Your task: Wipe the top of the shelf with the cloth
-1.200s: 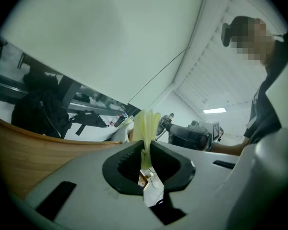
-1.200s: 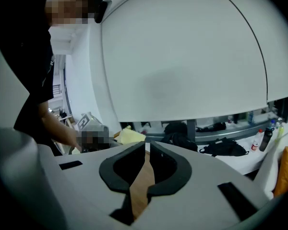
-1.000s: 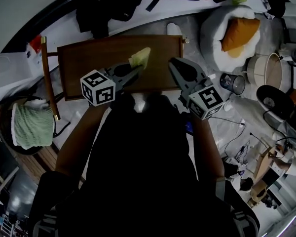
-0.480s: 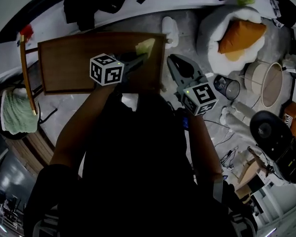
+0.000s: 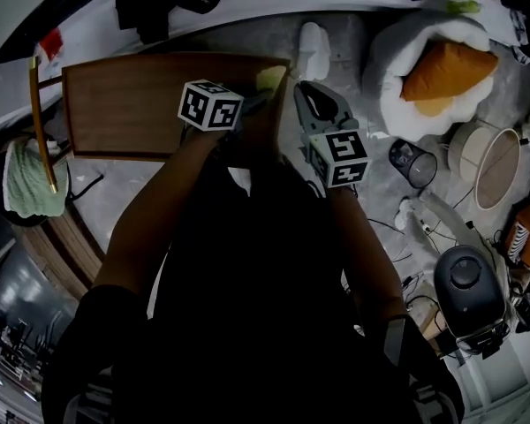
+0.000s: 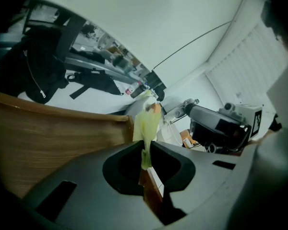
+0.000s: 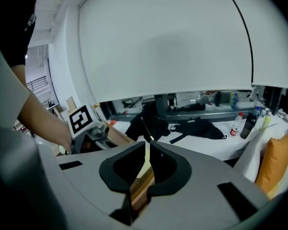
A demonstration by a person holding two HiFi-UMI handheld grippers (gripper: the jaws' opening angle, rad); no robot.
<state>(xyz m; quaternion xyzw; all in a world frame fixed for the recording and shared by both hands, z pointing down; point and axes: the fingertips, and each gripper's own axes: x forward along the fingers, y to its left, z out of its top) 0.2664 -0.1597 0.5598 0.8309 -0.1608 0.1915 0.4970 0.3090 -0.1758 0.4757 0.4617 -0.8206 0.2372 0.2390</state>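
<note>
— Two grippers here; what does the left gripper (image 5: 258, 100) have?

— A yellow-green cloth (image 5: 270, 79). In the left gripper view its jaws are pressed together on the lower end of the cloth (image 6: 146, 123), and the rest stands up ahead of the left gripper (image 6: 145, 147) as a narrow fold.

— Where is the cloth over the shelf?

— At the far right corner of the brown wooden shelf top (image 5: 132, 104), right by its right edge. From the left gripper view the shelf top (image 6: 48, 143) spreads out to the left of the jaws and the cloth pokes past its corner. I cannot tell whether the fabric touches the wood.

— And the right gripper (image 5: 306, 94)?

— It hangs just off the shelf's right edge, beside the left one. Its own view shows the right gripper (image 7: 147, 150) with jaws drawn almost together, only a thin slit between the tips, and nothing gripped. The left gripper's marker cube (image 7: 81, 120) and the person's hand (image 7: 55, 131) show at the left of that view.

— Anything round about?

— A white cushion (image 5: 397, 78) with an orange pillow (image 5: 446, 69) on it to the right, a black mesh cup (image 5: 409, 162) nearer, and a green towel (image 5: 22, 193) hanging at the left.
</note>
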